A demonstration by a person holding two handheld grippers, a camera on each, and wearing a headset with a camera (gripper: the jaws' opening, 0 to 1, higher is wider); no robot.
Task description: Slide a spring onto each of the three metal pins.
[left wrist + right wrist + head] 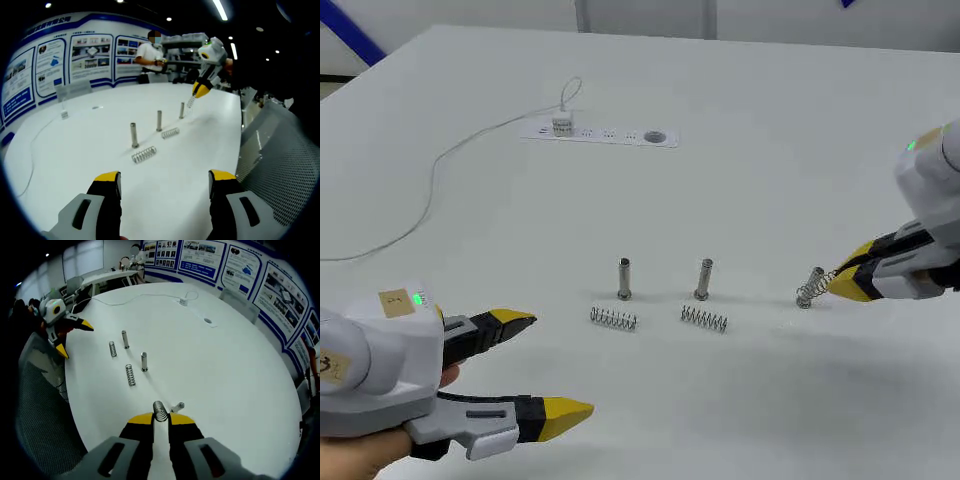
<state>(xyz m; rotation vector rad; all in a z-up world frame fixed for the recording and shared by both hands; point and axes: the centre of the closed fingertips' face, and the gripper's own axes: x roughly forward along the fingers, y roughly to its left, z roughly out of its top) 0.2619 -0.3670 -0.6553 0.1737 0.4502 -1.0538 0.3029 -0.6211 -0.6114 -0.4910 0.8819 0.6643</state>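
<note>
- Grippers in the head view: how do they stand?
- The right gripper (835, 283) has its jaws pinched on the held spring (810, 288), toward the right edge of the tabletop (740, 200). The spring is hard against the third pin (818, 272). The left gripper (560, 363) hangs at the near left corner, jaws wide apart and holding nothing.
- And the other parts?
- The first loose spring (613, 318) lies flat just in front of the left pin (624, 279), and the second loose spring (704, 319) in front of the middle pin (704, 279). Both springs lie with their long axes along the near edge, and both pins are upright and bare.
- Left gripper view?
- The row of pins runs away from its spread jaws. The right gripper (202, 87) is much nearer the third pin (182, 110).
- Right gripper view?
- The held spring (160, 411) pokes out past the closed tips, tilted. The third pin (178, 406) stands just to its right with its top uncovered. I judge the spring's open end must come over that top, with its axis upright, before it can slide down.
</note>
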